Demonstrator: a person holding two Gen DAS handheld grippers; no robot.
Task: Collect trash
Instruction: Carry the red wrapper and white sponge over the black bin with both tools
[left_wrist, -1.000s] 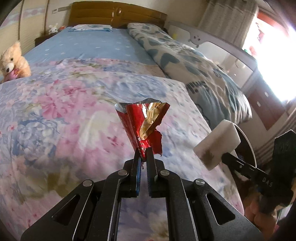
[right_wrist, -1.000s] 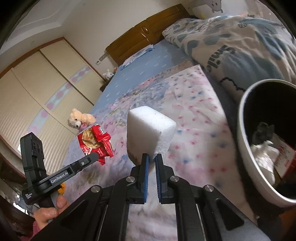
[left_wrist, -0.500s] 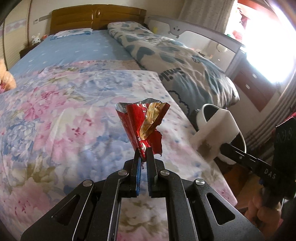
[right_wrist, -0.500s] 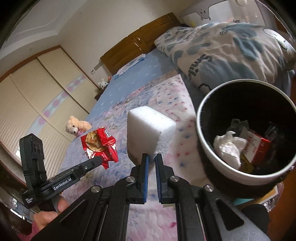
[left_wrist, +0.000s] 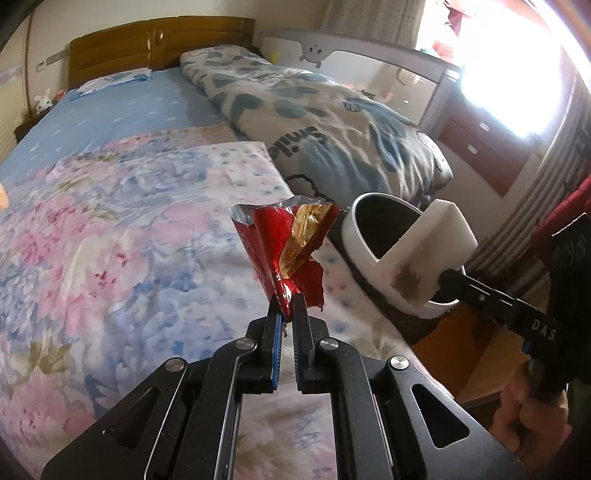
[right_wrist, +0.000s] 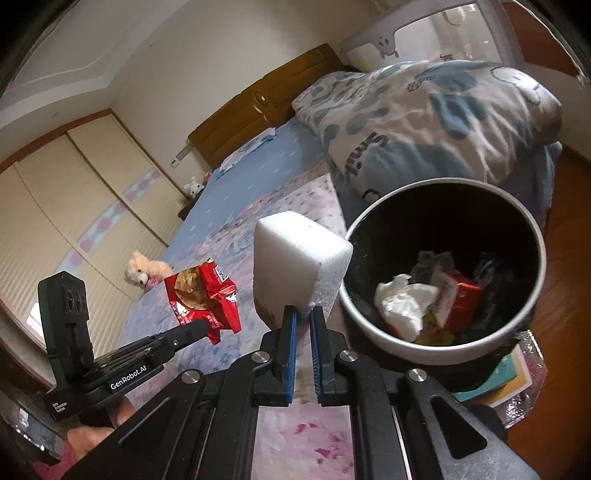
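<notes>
Between left gripper (left_wrist: 285, 308) jaws, red wrapper (left_wrist: 286, 251).

"GenRobot.AI" on left gripper (right_wrist: 207, 326) body, "DAS" on right gripper (left_wrist: 441, 278) arm, "Smile" on blue-patterned quilt (left_wrist: 314, 122)

A torn red wrapper (left_wrist: 291, 254) and a white foam block (right_wrist: 295, 266) hang pinched upright beside the bin's (right_wrist: 373, 332) rim.

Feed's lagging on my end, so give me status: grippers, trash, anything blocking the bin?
Left gripper shut on red snack wrapper. Right gripper shut on white foam block, beside trash bin. Bin mouth unobstructed.
</notes>
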